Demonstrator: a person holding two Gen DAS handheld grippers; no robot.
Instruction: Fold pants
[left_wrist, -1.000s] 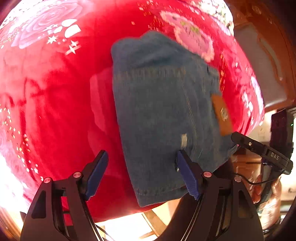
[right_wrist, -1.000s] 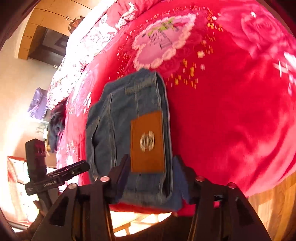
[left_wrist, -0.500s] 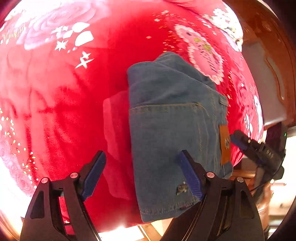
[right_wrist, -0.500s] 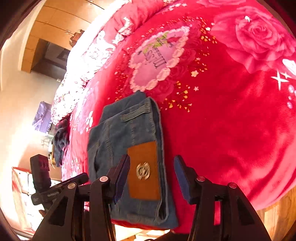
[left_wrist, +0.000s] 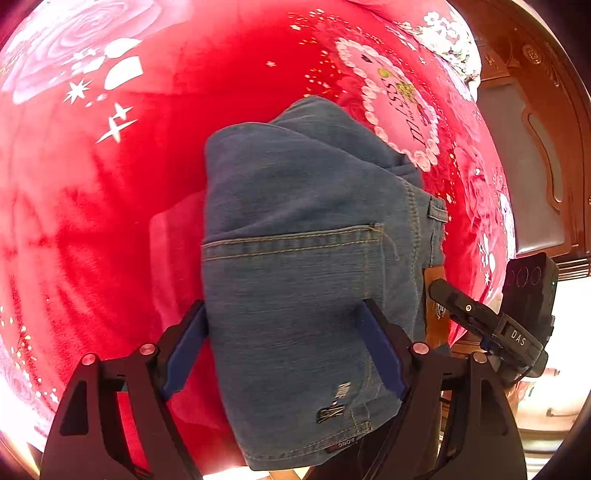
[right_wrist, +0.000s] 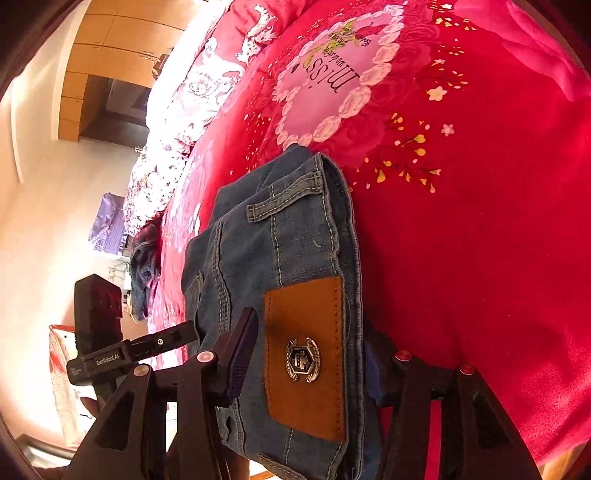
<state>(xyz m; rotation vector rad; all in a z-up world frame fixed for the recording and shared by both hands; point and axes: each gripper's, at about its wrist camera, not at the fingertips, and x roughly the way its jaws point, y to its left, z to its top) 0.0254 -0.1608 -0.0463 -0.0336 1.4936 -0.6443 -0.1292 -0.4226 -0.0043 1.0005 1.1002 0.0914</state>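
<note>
Folded blue jeans (left_wrist: 303, 266) lie in a compact stack near the edge of a red floral blanket (left_wrist: 110, 221). My left gripper (left_wrist: 282, 354) is open, its blue-padded jaws on either side of the stack's near end, back pocket facing up. In the right wrist view the jeans (right_wrist: 288, 236) show the waistband with a brown leather patch (right_wrist: 306, 354). My right gripper (right_wrist: 310, 358) is open, its jaws straddling the waistband end. Its right finger is partly hidden behind the denim.
The bed's edge is right under both grippers. A wooden headboard (left_wrist: 535, 129) stands at the far right. A second pile of dark jeans (right_wrist: 144, 273) lies at the bed's far left, and a wooden wardrobe (right_wrist: 107, 70) stands behind it.
Both grippers have moved in closer to the jeans since half a second ago. The right gripper let go of the waistband earlier and now straddles it again, open.
</note>
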